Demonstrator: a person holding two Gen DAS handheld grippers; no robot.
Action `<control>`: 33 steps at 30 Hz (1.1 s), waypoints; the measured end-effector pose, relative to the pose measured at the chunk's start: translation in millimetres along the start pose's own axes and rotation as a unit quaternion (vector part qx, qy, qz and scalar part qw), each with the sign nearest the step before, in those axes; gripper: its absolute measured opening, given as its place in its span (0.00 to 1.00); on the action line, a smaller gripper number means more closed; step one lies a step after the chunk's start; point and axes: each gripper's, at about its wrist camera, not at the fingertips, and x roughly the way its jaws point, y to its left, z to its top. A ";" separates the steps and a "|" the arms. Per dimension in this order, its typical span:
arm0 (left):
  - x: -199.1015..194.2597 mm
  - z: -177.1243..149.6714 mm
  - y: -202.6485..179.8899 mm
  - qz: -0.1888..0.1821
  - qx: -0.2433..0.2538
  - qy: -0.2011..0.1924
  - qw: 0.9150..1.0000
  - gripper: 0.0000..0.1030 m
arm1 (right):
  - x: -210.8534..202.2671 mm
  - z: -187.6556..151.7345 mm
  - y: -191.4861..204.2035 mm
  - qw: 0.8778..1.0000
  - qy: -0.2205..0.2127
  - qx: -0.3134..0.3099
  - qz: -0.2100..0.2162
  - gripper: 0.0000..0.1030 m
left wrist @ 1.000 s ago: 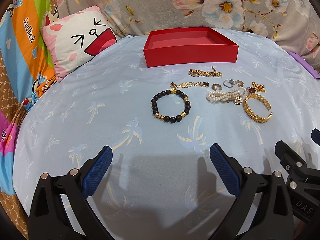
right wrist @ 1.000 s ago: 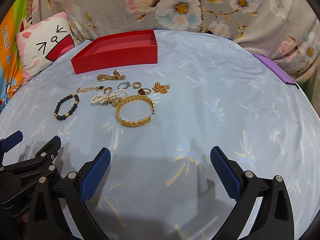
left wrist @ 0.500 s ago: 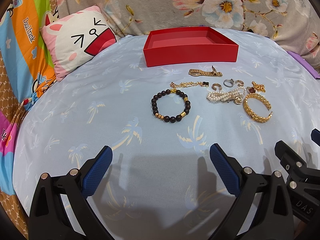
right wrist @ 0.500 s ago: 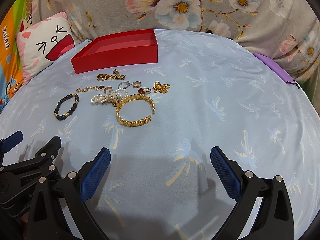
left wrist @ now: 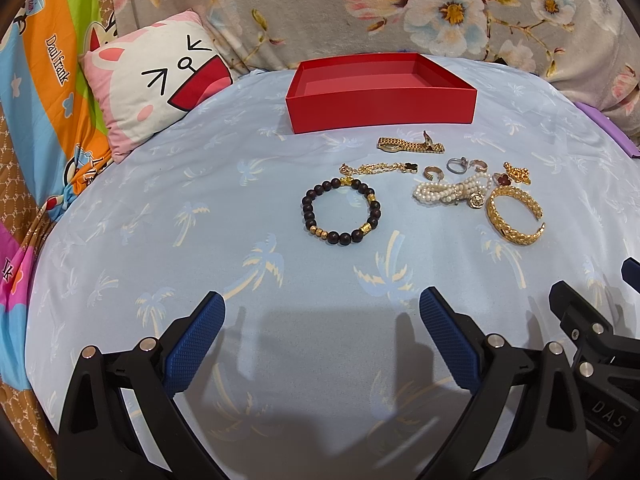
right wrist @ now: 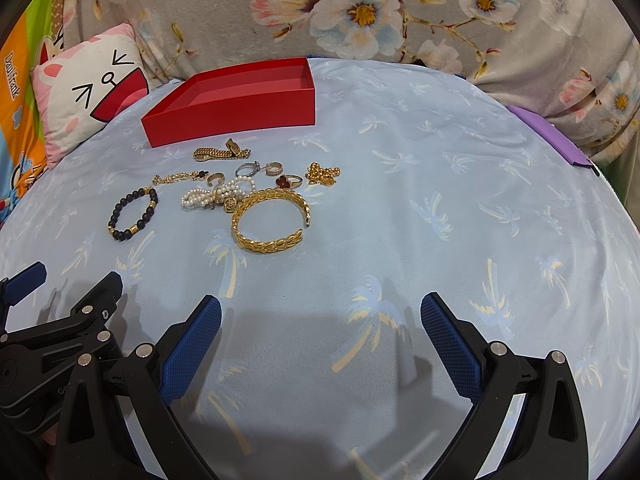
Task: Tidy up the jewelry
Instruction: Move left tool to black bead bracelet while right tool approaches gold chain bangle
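Observation:
An empty red box (left wrist: 382, 94) (right wrist: 236, 106) stands at the far side of the blue palm-print sheet (left wrist: 200, 220). In front of it lie a gold watch band (left wrist: 410, 146), a dark bead bracelet (left wrist: 342, 212) (right wrist: 134, 214), a pearl strand (left wrist: 452, 192) (right wrist: 216, 196), a gold cuff bangle (left wrist: 514, 216) (right wrist: 272, 224), a thin gold chain (left wrist: 376, 168), several rings (right wrist: 260, 168) and a gold charm cluster (right wrist: 323, 174). My left gripper (left wrist: 320, 328) is open near the front, well short of the jewelry. My right gripper (right wrist: 320, 330) is open too, beside it on the right, nothing held.
A pink and white cartoon pillow (left wrist: 156, 92) leans at the back left, by a striped colourful cloth (left wrist: 36, 80). A floral grey fabric (right wrist: 400, 20) runs along the back. A purple flat object (right wrist: 548, 136) lies at the right edge.

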 end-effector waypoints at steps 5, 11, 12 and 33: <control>0.2 -1.4 0.9 -0.001 0.000 0.000 1.000 0.93 | 0.4 -0.4 0.5 1.000 0.000 0.000 0.000 0.95; 1.7 -3.1 7.5 -0.012 -0.013 -0.002 1.000 0.93 | 0.7 0.1 1.3 1.000 0.005 -0.002 0.003 0.95; 1.5 -3.4 9.9 -0.021 -0.020 -0.003 1.000 0.93 | 1.5 0.7 0.9 1.000 0.009 -0.003 0.005 0.95; 60.1 50.1 28.6 -0.094 -0.007 0.037 0.995 0.94 | 61.6 54.0 28.6 0.997 0.051 -0.049 0.023 0.78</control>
